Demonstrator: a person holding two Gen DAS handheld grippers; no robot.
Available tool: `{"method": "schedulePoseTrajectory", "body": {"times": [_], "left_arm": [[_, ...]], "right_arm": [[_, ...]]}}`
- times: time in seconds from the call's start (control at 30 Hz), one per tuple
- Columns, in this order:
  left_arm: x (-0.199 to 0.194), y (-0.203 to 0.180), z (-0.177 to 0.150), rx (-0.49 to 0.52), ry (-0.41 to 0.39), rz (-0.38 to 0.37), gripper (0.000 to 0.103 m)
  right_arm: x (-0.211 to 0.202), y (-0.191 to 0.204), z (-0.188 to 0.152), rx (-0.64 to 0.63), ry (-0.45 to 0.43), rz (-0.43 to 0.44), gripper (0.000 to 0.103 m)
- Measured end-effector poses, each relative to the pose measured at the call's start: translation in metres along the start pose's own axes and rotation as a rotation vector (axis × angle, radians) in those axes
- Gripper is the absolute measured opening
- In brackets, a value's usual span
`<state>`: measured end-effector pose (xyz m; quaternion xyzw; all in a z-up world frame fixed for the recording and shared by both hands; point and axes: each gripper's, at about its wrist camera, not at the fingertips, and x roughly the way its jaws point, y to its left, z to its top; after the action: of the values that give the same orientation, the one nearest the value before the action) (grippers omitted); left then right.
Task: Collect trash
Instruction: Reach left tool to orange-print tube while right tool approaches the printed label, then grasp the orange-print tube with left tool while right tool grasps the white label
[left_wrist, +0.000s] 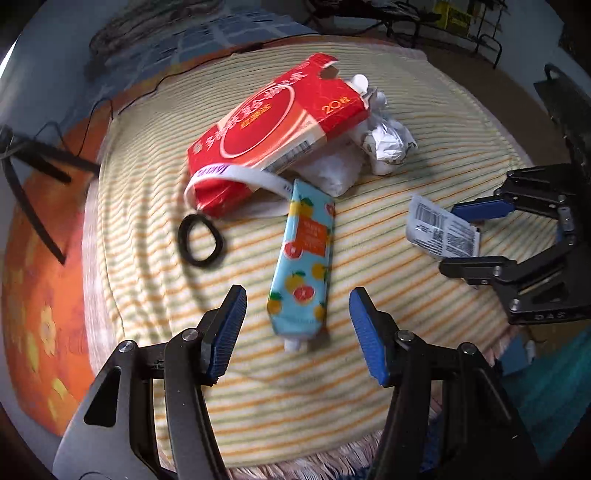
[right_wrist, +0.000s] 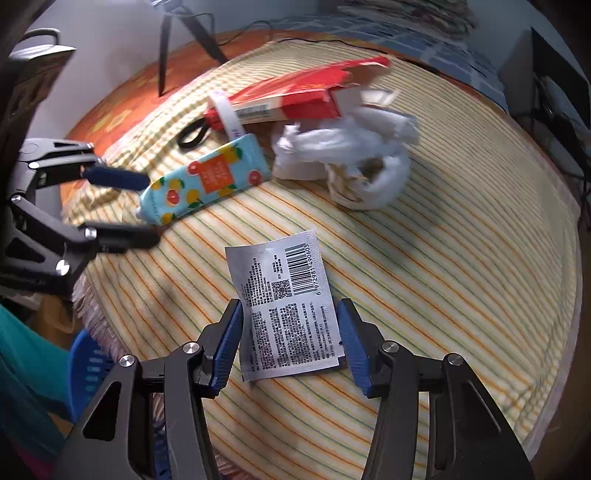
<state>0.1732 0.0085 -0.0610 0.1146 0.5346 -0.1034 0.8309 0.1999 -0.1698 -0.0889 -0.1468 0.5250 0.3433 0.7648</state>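
My left gripper (left_wrist: 297, 299) hangs open over the cap end of a light blue fruit-print tube (left_wrist: 303, 258) (right_wrist: 207, 181), and neither pad touches it. The right gripper (right_wrist: 289, 308) (left_wrist: 447, 238) has both blue pads against the side edges of a white sachet (right_wrist: 288, 310) (left_wrist: 439, 230) printed with a barcode. A flattened red carton (left_wrist: 273, 125) (right_wrist: 295, 99) lies behind the tube. Crumpled white paper (left_wrist: 388, 144) (right_wrist: 343, 162) sits beside the carton. The left gripper (right_wrist: 152, 208) shows at the left of the right wrist view.
Everything lies on a round striped cloth (left_wrist: 258, 387) (right_wrist: 443, 295) with a fringed edge. A black hair tie (left_wrist: 201, 240) and a white band (left_wrist: 236, 177) rest by the carton. Orange bedding (left_wrist: 37, 295) and a black tripod leg (left_wrist: 37, 166) lie beyond the cloth's left side.
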Motion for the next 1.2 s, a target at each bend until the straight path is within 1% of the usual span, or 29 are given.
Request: {"method": "schedulePoseTrajectory", "body": {"times": [0.07, 0.17, 0.2, 0.23, 0.3, 0.37, 0.5, 0.57, 0.7, 0.73, 0.9, 0.97, 1.0, 1.03, 1.07, 1.1, 1.2], "left_arm": [[0.007, -0.007, 0.004, 0.012, 0.012, 0.01, 0.06], [0.024, -0.015, 0.011, 0.045, 0.038, 0.047, 0.06], [0.026, -0.018, 0.011, 0.05, 0.036, 0.05, 0.058], [0.026, -0.019, 0.013, 0.048, 0.029, 0.044, 0.056], [0.029, -0.016, 0.011, 0.025, 0.034, 0.001, 0.037], [0.03, -0.016, 0.01, 0.004, 0.034, -0.008, 0.036], [0.02, -0.024, -0.006, 0.02, 0.033, -0.001, 0.036], [0.014, -0.027, -0.013, 0.013, 0.041, -0.026, 0.036], [0.001, -0.028, -0.022, -0.037, 0.037, -0.072, 0.035], [-0.002, -0.028, -0.024, -0.048, 0.032, -0.083, 0.033], [-0.018, -0.026, -0.033, -0.078, 0.005, -0.083, 0.033], [-0.019, -0.032, -0.035, -0.042, 0.005, -0.049, 0.033], [-0.016, -0.035, -0.036, -0.036, 0.025, -0.029, 0.035], [-0.012, -0.036, -0.036, -0.038, 0.05, -0.018, 0.039], [-0.01, -0.038, -0.037, -0.038, 0.064, -0.01, 0.051], [-0.009, -0.04, -0.037, -0.028, 0.06, 0.006, 0.058], [-0.005, -0.046, -0.032, 0.006, 0.047, 0.071, 0.059]], "right_arm": [[0.0, -0.002, -0.001, 0.015, 0.002, -0.002, 0.05], [-0.003, -0.01, -0.005, 0.04, 0.002, 0.002, 0.05], [-0.004, -0.013, -0.007, 0.048, 0.001, 0.004, 0.05], [-0.005, -0.016, -0.008, 0.06, 0.002, 0.008, 0.05], [-0.006, -0.02, -0.007, 0.074, 0.001, 0.011, 0.05], [-0.004, -0.025, -0.006, 0.081, 0.002, 0.012, 0.05], [-0.006, -0.028, -0.009, 0.091, 0.001, 0.016, 0.049], [-0.008, -0.027, -0.013, 0.082, 0.001, 0.012, 0.049], [-0.011, -0.025, -0.021, 0.081, 0.001, 0.002, 0.049], [-0.012, -0.025, -0.022, 0.082, 0.0, -0.001, 0.049], [-0.019, -0.025, -0.026, 0.084, -0.013, -0.002, 0.048], [-0.023, -0.025, -0.027, 0.086, -0.024, -0.005, 0.048], [-0.024, -0.025, -0.028, 0.087, -0.027, -0.006, 0.048], [-0.025, -0.024, -0.029, 0.086, -0.029, -0.005, 0.048], [-0.025, -0.024, -0.03, 0.084, -0.027, -0.006, 0.048], [-0.025, -0.023, -0.03, 0.082, -0.026, -0.011, 0.048], [-0.024, -0.022, -0.034, 0.084, -0.02, -0.021, 0.048]]}}
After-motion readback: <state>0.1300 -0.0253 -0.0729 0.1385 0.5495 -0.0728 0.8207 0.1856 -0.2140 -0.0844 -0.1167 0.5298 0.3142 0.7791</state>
